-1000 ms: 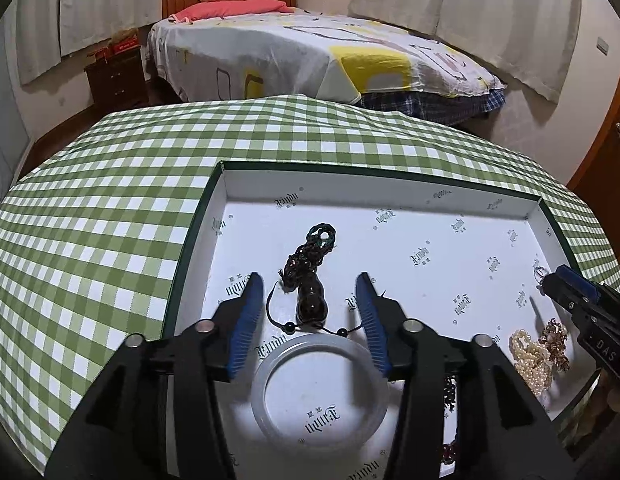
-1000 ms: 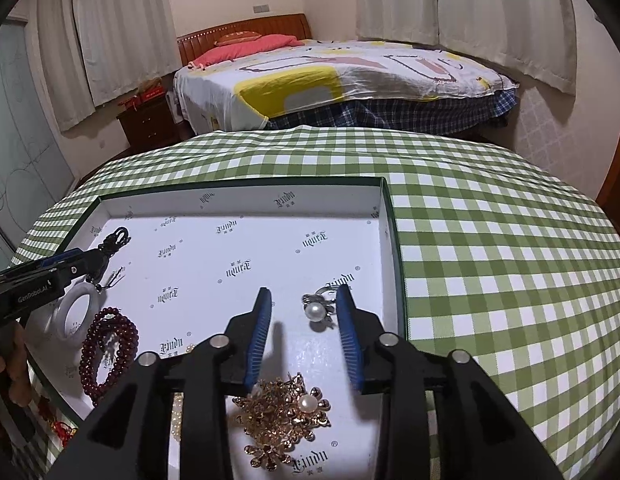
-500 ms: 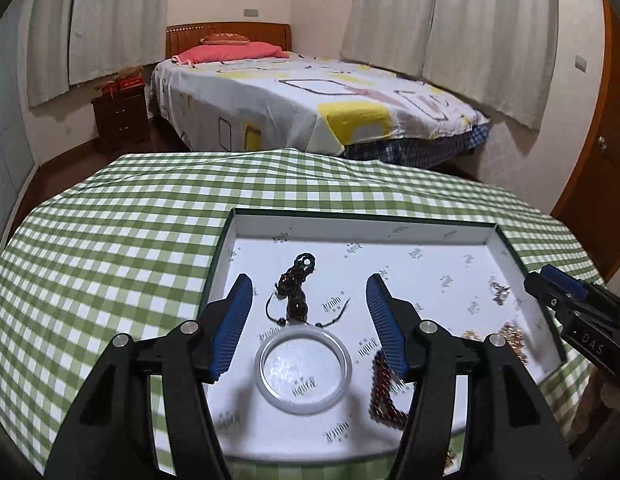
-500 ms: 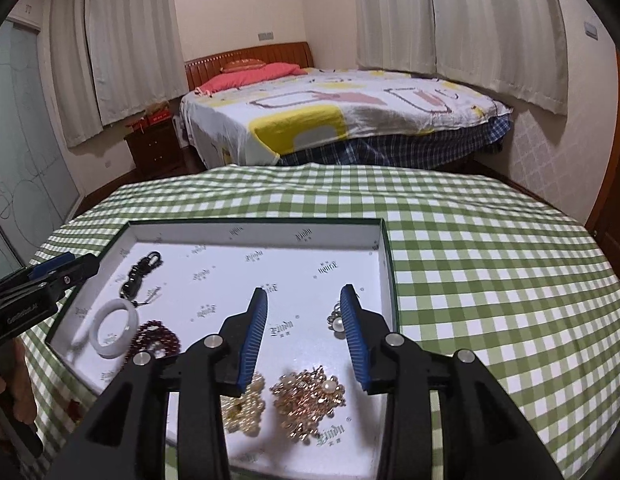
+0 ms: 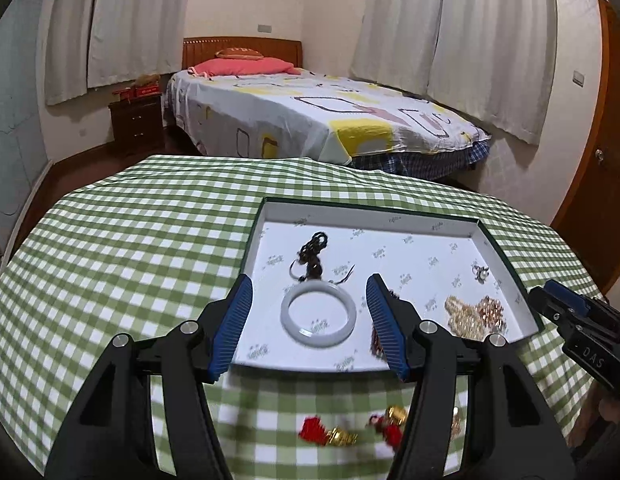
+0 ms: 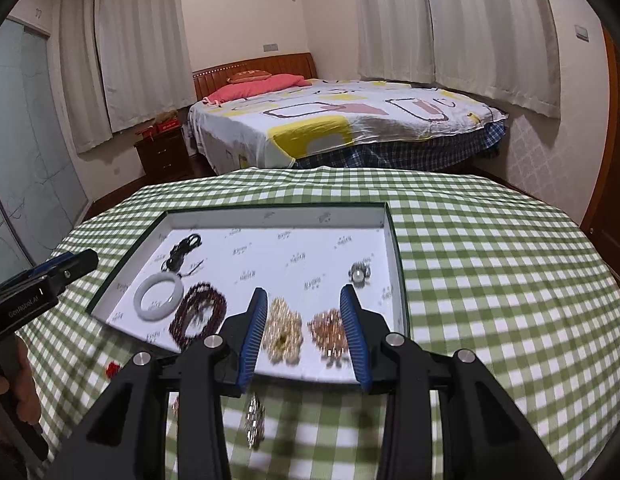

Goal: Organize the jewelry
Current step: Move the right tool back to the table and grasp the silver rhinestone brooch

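Left tool [image 5: 307, 288] agape, bangle [image 5: 318, 314] between

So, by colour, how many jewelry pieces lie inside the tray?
Black pendant cord: 1
White bangle: 1
Dark red bead bracelet: 1
Cream bead cluster: 1
Coppery gold cluster: 1
Silver pearl piece: 1
Total: 6

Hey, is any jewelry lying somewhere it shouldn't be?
Yes. Red-and-gold trinkets and a silvery piece lie on the tablecloth, outside the tray that holds the other jewelry.
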Motion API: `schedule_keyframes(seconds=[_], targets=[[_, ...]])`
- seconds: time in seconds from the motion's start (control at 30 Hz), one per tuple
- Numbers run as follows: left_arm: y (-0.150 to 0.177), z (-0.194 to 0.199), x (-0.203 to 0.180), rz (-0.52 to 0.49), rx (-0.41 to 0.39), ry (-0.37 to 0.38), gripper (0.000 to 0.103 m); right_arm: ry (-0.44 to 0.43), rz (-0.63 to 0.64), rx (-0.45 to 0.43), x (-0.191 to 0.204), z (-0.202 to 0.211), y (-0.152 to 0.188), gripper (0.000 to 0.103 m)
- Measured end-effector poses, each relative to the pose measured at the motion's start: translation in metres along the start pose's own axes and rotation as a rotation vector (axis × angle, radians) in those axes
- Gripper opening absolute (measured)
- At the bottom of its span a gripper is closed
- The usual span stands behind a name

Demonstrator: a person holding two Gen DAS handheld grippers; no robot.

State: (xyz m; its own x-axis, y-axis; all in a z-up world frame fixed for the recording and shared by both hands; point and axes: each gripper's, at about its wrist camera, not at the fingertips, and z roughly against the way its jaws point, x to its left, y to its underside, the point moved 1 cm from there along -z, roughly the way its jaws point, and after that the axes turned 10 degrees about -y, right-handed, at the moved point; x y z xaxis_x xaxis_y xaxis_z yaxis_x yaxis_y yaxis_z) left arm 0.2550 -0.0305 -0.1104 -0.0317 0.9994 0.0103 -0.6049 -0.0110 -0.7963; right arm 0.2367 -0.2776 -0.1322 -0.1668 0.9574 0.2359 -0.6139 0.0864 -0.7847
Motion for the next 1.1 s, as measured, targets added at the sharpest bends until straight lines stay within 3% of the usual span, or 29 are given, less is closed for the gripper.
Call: schedule_keyframes(seconds=[0.27,0.97,1.1], targets=[[0.026,0.014,0.014,0.015,0.011,-0.02,0.058,0.014,-0.004,0.001,0.006,0.013,0.027,0.038],[0.07,0.01,0.03,0.015,0.101,-0.048,0.058,-0.02,0.017,0.199,0.03,-0.033,0.064,0.038],[0.073,0.006,0.026,0.008,0.113,-0.041,0.058,-0.006,0.037,0.217,0.031,-0.035,0.066,0.028]])
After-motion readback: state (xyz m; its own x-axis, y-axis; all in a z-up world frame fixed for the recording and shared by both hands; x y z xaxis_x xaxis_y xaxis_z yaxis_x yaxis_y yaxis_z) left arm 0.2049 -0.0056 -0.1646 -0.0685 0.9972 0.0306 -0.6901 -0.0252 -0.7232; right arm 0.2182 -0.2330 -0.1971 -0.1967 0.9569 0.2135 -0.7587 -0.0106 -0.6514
